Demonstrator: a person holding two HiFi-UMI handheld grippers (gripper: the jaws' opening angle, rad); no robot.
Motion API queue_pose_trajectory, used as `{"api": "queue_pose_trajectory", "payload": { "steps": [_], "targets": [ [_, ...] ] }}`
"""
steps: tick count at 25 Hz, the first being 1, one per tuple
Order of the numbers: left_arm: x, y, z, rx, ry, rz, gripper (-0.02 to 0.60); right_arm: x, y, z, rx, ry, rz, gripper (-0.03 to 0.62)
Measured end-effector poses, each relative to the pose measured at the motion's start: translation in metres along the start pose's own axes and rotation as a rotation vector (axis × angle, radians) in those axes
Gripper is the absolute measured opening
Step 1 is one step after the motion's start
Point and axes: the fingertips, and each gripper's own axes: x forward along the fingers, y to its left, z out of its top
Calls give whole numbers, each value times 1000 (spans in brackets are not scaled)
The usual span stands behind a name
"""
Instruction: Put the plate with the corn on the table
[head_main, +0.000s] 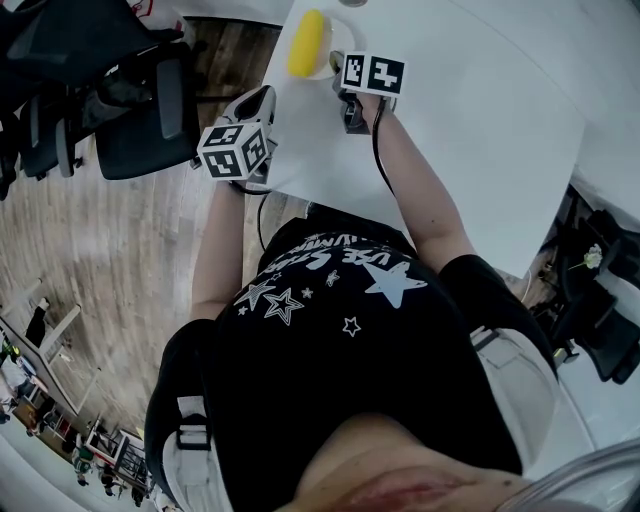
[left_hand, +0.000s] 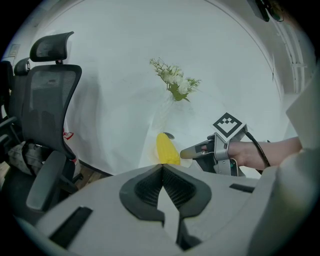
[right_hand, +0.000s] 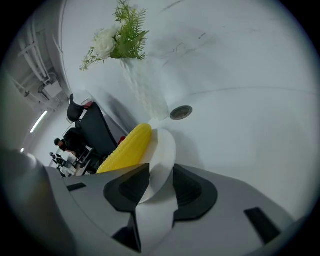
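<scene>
Head view, left gripper (head_main: 266, 93): its jaws point out over the near edge of the white table (head_main: 460, 120), with only bare tabletop in front of them. Beside them, off the table, a black mesh office chair (head_main: 150, 115) stands on a wooden plank floor (head_main: 100, 260).
Head view, right gripper (head_main: 340, 72): its tips reach the near rim of the round white plate (head_main: 341, 38), which sits on the table close to the corner.
Head view, yellow corn cob (head_main: 308, 42): it lies lengthwise on the plate, just past the right gripper's tips and a little to their left.
Left gripper view, jaws: they are pressed together at the tips, with nothing between them.
Left gripper view, ahead of the jaws: the corn cob lies just beyond the tips, and a pale sliver of the plate peeks out beside it. The right gripper comes in from the right with its tips at that sliver. Farther on stands a clear vase of white flowers and green sprigs (left_hand: 175, 84). The chair is off to the left.
Right gripper view, jaws: they stand wide apart and the plate's near rim runs in between them. The pads do not look to be clamping it.
Right gripper view, corn cob: it lies on the plate, ahead of the jaws and to their left.
Right gripper view, beyond the jaws: the vase rises past the plate's far edge. A small round grey cap (right_hand: 180, 112) is set in the tabletop just beyond the plate.
</scene>
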Motion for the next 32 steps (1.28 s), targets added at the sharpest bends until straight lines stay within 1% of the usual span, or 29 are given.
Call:
{"api": "queue_pose_trajectory", "payload": {
  "steps": [3,8,12,20,26,32],
  "targets": [
    [0,-2,0,1,-1,-2,6,-1,-2,0,-47,-12,-20,156],
    [1,-2,3,3,-6,-8,6,-1,-2,0,-100,-8,-43,161],
    [-3,-5,5,2,-13,-12,6,-5,-5,-1,-71,-14,-40,161],
    [-16,-12,8,4,-37,-24,6,-28,-7,4,-67,-49,-50,161],
    [-37,-20,12,19,-67,-42,6,-55,-4,3,-44,-103,-69,158],
    [-65,-35,17,37,-110,-61,6,-92,7,-1,-46,-152,-69,158]
  ]
}}
